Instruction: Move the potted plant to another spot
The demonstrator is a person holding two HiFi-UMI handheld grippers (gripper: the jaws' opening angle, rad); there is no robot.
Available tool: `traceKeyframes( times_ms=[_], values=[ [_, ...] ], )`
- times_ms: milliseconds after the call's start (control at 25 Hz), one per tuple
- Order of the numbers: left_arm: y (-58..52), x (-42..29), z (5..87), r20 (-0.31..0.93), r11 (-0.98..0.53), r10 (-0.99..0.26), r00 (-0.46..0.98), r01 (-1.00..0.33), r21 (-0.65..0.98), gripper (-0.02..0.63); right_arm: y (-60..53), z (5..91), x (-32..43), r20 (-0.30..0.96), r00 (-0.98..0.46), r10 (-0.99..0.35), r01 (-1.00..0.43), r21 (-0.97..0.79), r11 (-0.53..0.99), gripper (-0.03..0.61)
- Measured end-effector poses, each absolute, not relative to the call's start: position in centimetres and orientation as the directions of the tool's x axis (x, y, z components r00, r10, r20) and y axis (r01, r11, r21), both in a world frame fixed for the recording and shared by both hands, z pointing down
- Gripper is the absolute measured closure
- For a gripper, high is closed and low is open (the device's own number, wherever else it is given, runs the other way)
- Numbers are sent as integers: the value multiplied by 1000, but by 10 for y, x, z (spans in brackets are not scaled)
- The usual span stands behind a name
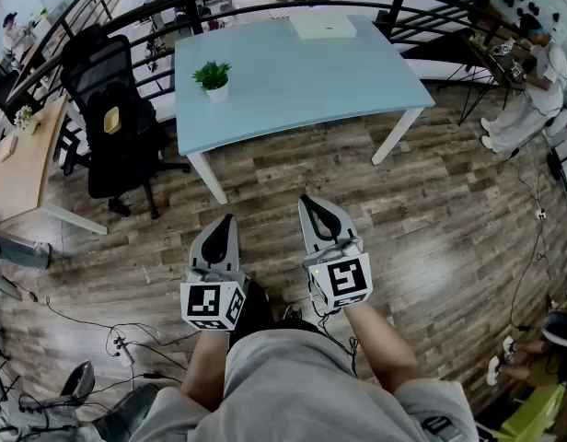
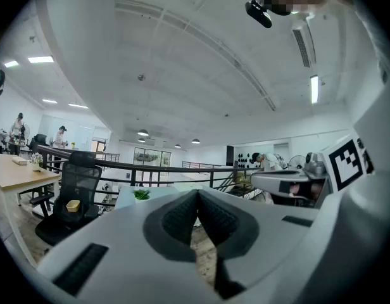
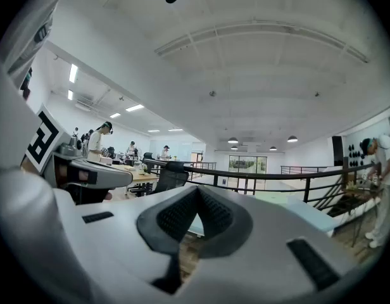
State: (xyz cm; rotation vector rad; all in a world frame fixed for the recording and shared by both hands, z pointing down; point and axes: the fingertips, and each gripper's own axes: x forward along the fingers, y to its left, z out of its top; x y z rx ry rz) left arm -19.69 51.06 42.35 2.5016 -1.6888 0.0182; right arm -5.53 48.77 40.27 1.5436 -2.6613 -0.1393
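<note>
The potted plant [image 1: 214,79] is sitting upright in its small white pot near the left end of the light blue table [image 1: 302,81], with nothing touching it; a black office chair [image 1: 113,109] is standing just beside that end; both grippers are hanging level over the wooden floor [image 1: 431,210], well apart from the table; the left gripper [image 1: 227,219] is keeping its jaws pressed together on nothing, and the right gripper [image 1: 307,200] likewise; the task is seemingly only at the approach; next, I judge, one gripper is needing to reach the table, spread its jaws and close round the pot.
</note>
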Motion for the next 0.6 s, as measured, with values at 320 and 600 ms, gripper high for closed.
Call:
traceKeyframes(
  times_ms=[320,600],
  values=[
    [522,-201,434,113,-354,-925,363,-931,92,601,499,408,-56,23,-512,-858,-854,92,512,575],
    [516,-209,442,146,-361,-918,369,-929,79,601,497,430,-65,60,-554,-830,-828,63,557,574]
  ],
)
